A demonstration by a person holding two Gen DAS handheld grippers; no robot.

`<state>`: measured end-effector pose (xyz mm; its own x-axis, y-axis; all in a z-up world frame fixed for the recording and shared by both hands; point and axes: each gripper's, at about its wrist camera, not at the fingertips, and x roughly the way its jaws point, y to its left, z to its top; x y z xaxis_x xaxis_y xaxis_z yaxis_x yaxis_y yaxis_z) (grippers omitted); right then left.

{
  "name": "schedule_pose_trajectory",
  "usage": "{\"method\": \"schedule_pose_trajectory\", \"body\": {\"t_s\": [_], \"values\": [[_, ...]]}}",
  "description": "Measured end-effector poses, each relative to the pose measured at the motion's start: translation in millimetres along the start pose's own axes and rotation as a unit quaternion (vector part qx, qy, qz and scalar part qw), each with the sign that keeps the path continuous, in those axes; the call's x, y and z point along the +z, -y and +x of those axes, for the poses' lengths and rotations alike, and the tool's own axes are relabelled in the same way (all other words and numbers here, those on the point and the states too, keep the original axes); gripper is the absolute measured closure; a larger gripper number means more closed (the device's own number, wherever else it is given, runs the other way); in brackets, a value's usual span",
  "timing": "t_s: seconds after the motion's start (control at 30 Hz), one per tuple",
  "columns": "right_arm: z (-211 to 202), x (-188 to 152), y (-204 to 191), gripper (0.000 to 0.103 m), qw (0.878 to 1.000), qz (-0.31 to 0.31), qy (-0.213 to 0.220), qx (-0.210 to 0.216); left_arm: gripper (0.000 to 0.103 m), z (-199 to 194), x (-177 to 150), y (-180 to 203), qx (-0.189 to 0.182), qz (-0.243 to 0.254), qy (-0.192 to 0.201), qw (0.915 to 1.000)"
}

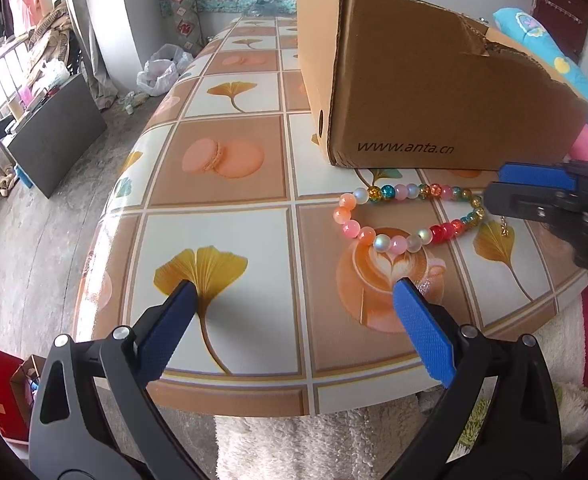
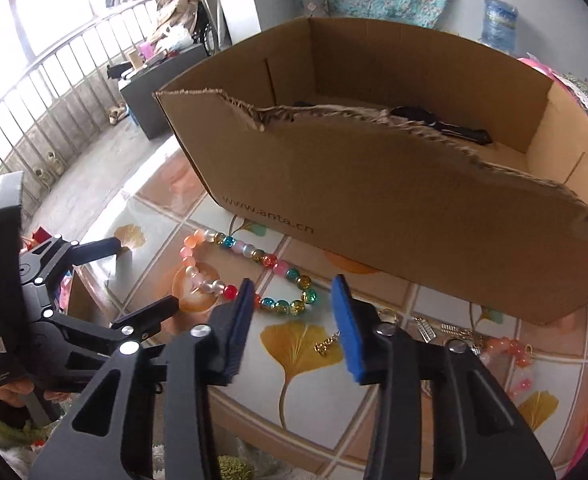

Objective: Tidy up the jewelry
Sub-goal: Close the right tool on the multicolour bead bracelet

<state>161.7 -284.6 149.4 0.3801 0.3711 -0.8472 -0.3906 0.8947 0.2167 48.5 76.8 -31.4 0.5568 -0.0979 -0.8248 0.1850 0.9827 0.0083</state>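
Note:
A bracelet of coloured glass beads (image 1: 410, 216) lies in a loop on the patterned table, just in front of the cardboard box (image 1: 434, 92). It also shows in the right wrist view (image 2: 254, 276). My left gripper (image 1: 294, 288) is open and empty, above the table short of the bracelet. My right gripper (image 2: 292, 284) is open, its fingers straddling the near end of the bracelet from above; it shows from the side in the left wrist view (image 1: 494, 192). A small gold chain piece (image 2: 326, 344) lies by the right finger. The box (image 2: 374, 200) holds a dark object (image 2: 438, 122).
More small jewellery lies to the right: metal clasps (image 2: 426, 328) and an orange-pink bead piece (image 2: 510, 350). The left gripper's fingers show at left in the right wrist view (image 2: 142, 280). The table's near edge (image 1: 254, 396) is close; a fluffy white cloth lies below it.

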Motion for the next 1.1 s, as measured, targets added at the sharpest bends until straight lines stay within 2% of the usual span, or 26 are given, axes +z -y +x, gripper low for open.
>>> {"method": "schedule_pose_trajectory", "body": {"t_s": [0.1, 0.3, 0.43, 0.5, 0.53, 0.6, 0.7, 0.83, 1.03, 1.1], "values": [[12, 4, 0, 0.079, 1.0, 0.0, -0.019, -0.003, 0.008, 0, -1, 0, 0.0, 0.006, 0.002, 1.0], [26, 8, -4, 0.085, 0.999, -0.01, -0.037, -0.016, 0.008, -5, -4, -1, -0.001, 0.004, 0.016, 0.9999], [31, 9, -9, 0.088, 0.999, -0.018, -0.044, -0.02, 0.008, -15, -4, -11, -0.043, -0.022, 0.041, 0.998], [33, 10, -12, 0.093, 0.999, -0.023, -0.046, -0.015, 0.009, -18, -1, -15, -0.063, -0.03, 0.054, 0.996], [33, 11, -15, 0.093, 0.998, -0.024, -0.048, -0.01, 0.012, -20, 1, -16, -0.077, -0.032, 0.061, 0.9946], [35, 11, -21, 0.093, 0.998, -0.031, -0.05, -0.008, 0.028, -21, 4, -17, -0.095, -0.034, 0.067, 0.9927], [37, 11, -29, 0.093, 0.998, -0.039, -0.052, -0.005, 0.044, -13, 11, -17, -0.117, -0.035, 0.057, 0.9909], [39, 11, -36, 0.093, 0.998, -0.043, -0.052, -0.005, 0.061, -2, 16, -8, -0.117, -0.023, 0.041, 0.992], [41, 12, -41, 0.093, 0.998, -0.041, -0.052, -0.011, 0.069, 5, 26, 3, -0.107, -0.01, 0.025, 0.9939], [38, 10, -29, 0.093, 0.998, -0.036, -0.051, -0.013, 0.072, 6, 28, 8, -0.095, 0.004, 0.024, 0.9952]]}}
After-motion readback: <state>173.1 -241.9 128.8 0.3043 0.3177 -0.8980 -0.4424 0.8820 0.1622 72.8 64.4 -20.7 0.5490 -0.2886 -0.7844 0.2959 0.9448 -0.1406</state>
